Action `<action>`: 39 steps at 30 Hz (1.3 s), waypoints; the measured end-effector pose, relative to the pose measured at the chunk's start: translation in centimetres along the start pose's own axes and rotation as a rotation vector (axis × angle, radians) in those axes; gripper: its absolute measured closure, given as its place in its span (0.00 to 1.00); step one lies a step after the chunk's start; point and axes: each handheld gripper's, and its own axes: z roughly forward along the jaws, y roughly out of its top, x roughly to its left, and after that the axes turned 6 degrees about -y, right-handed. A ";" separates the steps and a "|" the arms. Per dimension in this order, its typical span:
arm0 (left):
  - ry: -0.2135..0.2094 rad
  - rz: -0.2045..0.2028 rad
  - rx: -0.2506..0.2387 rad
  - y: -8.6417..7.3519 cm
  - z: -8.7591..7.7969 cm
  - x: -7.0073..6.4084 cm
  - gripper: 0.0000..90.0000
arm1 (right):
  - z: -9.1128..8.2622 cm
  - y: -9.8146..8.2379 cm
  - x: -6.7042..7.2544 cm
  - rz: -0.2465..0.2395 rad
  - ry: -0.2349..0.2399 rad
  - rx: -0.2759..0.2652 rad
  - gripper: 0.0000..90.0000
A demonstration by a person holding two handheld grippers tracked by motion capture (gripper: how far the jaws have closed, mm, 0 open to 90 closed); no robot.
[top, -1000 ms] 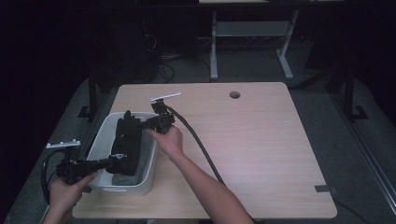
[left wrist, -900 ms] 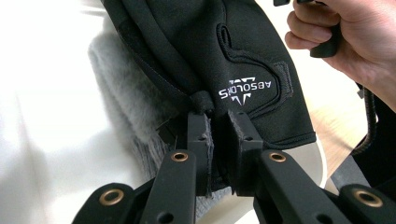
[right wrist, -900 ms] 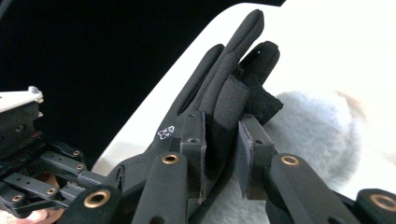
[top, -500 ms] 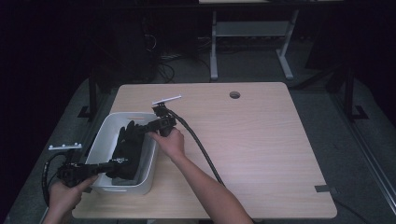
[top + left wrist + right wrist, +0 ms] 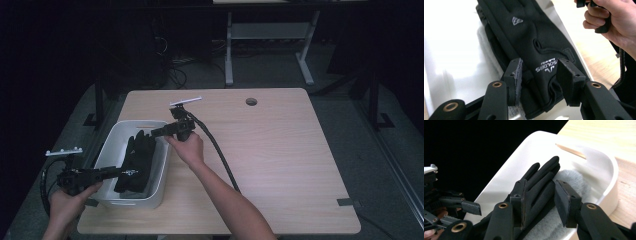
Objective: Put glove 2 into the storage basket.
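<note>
Two hand-held grippers, jaws parted, angled inward toward each other.

The left hand [image 5: 67, 202] grips the left gripper [image 5: 119, 171], held near level and pointing right. The right forearm [image 5: 225, 200] reaches up from the bottom edge (its hand wrapped round the handle), aiming the right gripper [image 5: 156, 132] leftward. Both sets of jaws have just been opening.

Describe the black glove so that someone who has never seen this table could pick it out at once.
On the wooden table, look at the white bin near its left edge. The black glove lies lengthwise inside it, over something grey and fuzzy. It is the dark item in the bin, with white lettering by its cuff.
</note>
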 end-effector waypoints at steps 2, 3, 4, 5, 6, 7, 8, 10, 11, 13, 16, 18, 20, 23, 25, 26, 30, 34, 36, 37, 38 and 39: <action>0.000 0.009 -0.002 0.3 0.0 -0.2 0.61 | -0.5 0.1 0.0 0.005 0.005 -0.007 0.67; -0.001 0.012 -0.003 0.4 0.0 -0.4 0.61 | -0.7 0.1 0.0 0.003 0.004 -0.009 0.66; -0.003 0.015 -0.009 0.5 0.0 -0.5 0.61 | -0.9 0.2 0.0 0.000 0.003 -0.014 0.66; -0.003 0.016 -0.016 0.6 0.0 -0.7 0.60 | -1.1 0.2 -0.1 0.000 0.008 -0.017 0.65; -0.006 0.022 -0.019 0.7 0.0 -0.8 0.60 | -1.4 0.3 -0.1 0.001 0.012 -0.019 0.64; -0.009 0.020 -0.026 0.8 0.1 -1.0 0.59 | -1.5 0.3 -0.1 -0.005 0.010 -0.024 0.64; -0.009 0.021 -0.028 1.0 0.1 -1.1 0.58 | -1.7 0.3 -0.2 -0.005 0.009 -0.023 0.63; -0.014 0.023 -0.032 1.2 0.2 -1.4 0.57 | -2.1 0.4 -0.3 -0.005 0.013 -0.025 0.63; -0.017 0.024 -0.033 1.3 0.3 -1.5 0.57 | -2.3 0.4 -0.3 -0.009 0.011 -0.031 0.62; -0.022 0.030 -0.033 1.5 0.5 -1.8 0.56 | -2.7 0.5 -0.4 -0.008 0.012 -0.033 0.61; -0.029 0.037 -0.032 1.8 0.7 -2.2 0.55 | -3.3 0.6 -0.6 -0.004 0.020 -0.045 0.60; -0.031 0.048 -0.028 2.0 0.8 -2.4 0.55 | -3.8 0.6 -0.7 0.003 0.024 -0.052 0.60; -0.036 0.052 -0.029 2.1 1.0 -2.6 0.54 | -4.2 0.7 -0.8 0.000 0.023 -0.056 0.60; -0.039 0.058 -0.031 2.4 1.2 -2.9 0.54 | -4.8 0.7 -0.9 0.004 0.022 -0.061 0.59; -0.043 0.055 -0.030 2.5 1.4 -3.0 0.53 | -5.1 0.7 -1.0 0.003 0.023 -0.067 0.58; -0.046 0.058 -0.028 2.6 1.4 -3.1 0.53 | -5.3 0.7 -1.0 0.004 0.026 -0.068 0.58; -0.053 0.067 -0.024 2.9 1.8 -3.5 0.53 | -6.1 0.7 -1.3 0.004 0.031 -0.079 0.57; -0.059 0.076 -0.019 3.3 2.3 -4.1 0.53 | -6.9 0.7 -1.6 0.002 0.038 -0.090 0.56; -0.062 0.081 -0.017 3.4 2.6 -4.3 0.53 | -7.3 0.6 -1.7 0.005 0.040 -0.098 0.56; -0.062 0.081 -0.020 3.5 2.7 -4.4 0.52 | -7.5 0.6 -1.8 0.006 0.043 -0.098 0.55; -0.058 0.087 -0.017 3.6 2.8 -4.5 0.52 | -7.7 0.6 -1.9 0.012 0.045 -0.101 0.54; -0.061 0.087 -0.016 3.7 2.9 -4.7 0.52 | -7.9 0.5 -2.1 0.016 0.048 -0.106 0.53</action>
